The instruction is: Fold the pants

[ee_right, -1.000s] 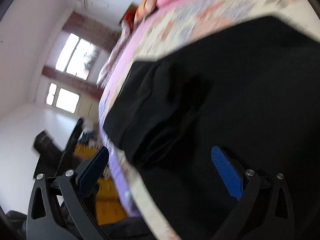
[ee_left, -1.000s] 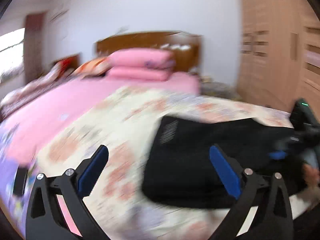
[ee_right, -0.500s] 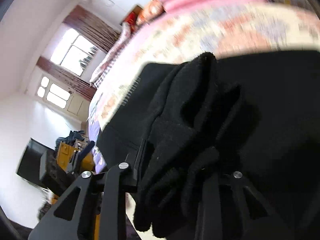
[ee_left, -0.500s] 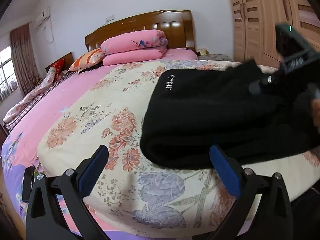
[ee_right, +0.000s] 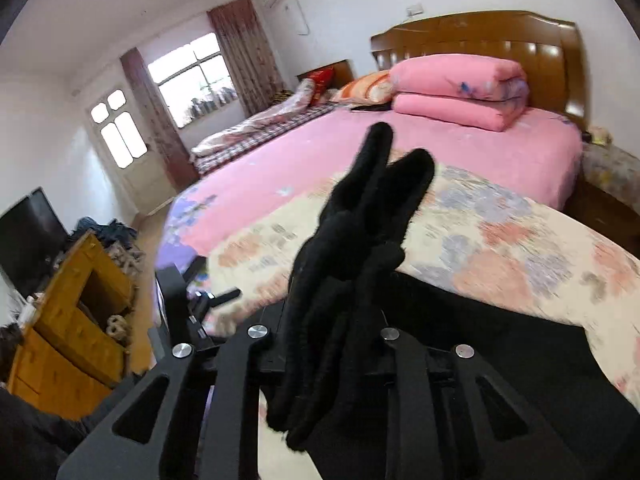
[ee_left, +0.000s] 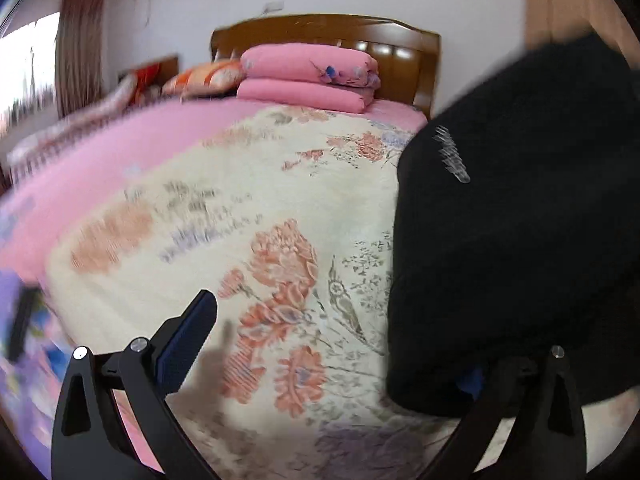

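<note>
The black pants [ee_left: 516, 240] hang raised over the right side of the floral blanket [ee_left: 256, 216], with a small pale logo near their upper edge. My left gripper [ee_left: 328, 356] is open low over the blanket. Its left blue pad [ee_left: 186, 344] is bare, and its right finger is mostly hidden behind the pants' lower edge. In the right wrist view my right gripper [ee_right: 320, 334] is shut on a thick bunched fold of the pants [ee_right: 360, 240], which sticks up between the jaws. More black cloth [ee_right: 480, 344] spreads below and to the right. The left gripper [ee_right: 192, 300] shows at the bed's edge.
Folded pink quilts [ee_right: 456, 88] lie against the wooden headboard [ee_right: 480, 32] on the pink sheet [ee_right: 320, 160]. A yellow wooden desk [ee_right: 68, 320] and a dark screen [ee_right: 28, 236] stand left of the bed. A wooden wardrobe [ee_left: 560, 0] is at the right.
My right gripper, shut on the bunched pants, has risen and turned toward the headboard, lifting the cloth. The pants now cover my left gripper's right finger.
</note>
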`<state>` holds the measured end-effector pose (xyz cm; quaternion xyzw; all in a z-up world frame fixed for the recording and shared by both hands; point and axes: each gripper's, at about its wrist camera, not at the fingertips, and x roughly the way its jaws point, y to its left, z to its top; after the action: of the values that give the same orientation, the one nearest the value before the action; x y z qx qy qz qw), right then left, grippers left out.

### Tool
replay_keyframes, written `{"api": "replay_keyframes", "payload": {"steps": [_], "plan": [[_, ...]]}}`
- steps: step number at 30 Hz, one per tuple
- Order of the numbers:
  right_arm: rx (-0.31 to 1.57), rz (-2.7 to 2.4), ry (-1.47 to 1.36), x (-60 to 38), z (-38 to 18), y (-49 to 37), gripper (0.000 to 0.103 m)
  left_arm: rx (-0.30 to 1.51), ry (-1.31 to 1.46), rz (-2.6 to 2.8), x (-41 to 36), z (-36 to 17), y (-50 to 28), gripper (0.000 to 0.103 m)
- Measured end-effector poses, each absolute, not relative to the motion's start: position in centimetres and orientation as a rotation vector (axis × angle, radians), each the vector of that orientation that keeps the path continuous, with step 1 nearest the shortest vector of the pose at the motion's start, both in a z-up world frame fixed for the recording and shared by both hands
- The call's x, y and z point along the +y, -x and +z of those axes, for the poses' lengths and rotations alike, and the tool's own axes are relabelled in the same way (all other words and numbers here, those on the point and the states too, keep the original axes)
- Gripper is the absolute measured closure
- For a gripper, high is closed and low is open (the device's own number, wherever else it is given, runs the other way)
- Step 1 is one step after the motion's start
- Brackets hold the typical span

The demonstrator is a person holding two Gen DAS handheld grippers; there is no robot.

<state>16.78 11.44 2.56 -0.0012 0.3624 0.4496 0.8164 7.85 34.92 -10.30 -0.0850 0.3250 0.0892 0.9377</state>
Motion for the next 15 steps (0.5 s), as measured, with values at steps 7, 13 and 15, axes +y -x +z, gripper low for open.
{"api": "replay_keyframes", "payload": {"steps": [7,13,15], "plan": [[1.003,0.791,-0.225,4.0,-11.4,-15.6,0.082,0.693,0.076,0.195,32.6,-11.2,-8.1,0.001],[0.943,0.795,-0.201,4.1,-9.4,-15.2,0.082,0.715,-0.023,0.229,31.8,-10.5,-8.6,0.001],[0.904,0.797,-0.218,3.5,-8.0,-14.6,0.082,0.714,-0.051,0.237,31.2,-10.3,-8.5,0.001]]}}
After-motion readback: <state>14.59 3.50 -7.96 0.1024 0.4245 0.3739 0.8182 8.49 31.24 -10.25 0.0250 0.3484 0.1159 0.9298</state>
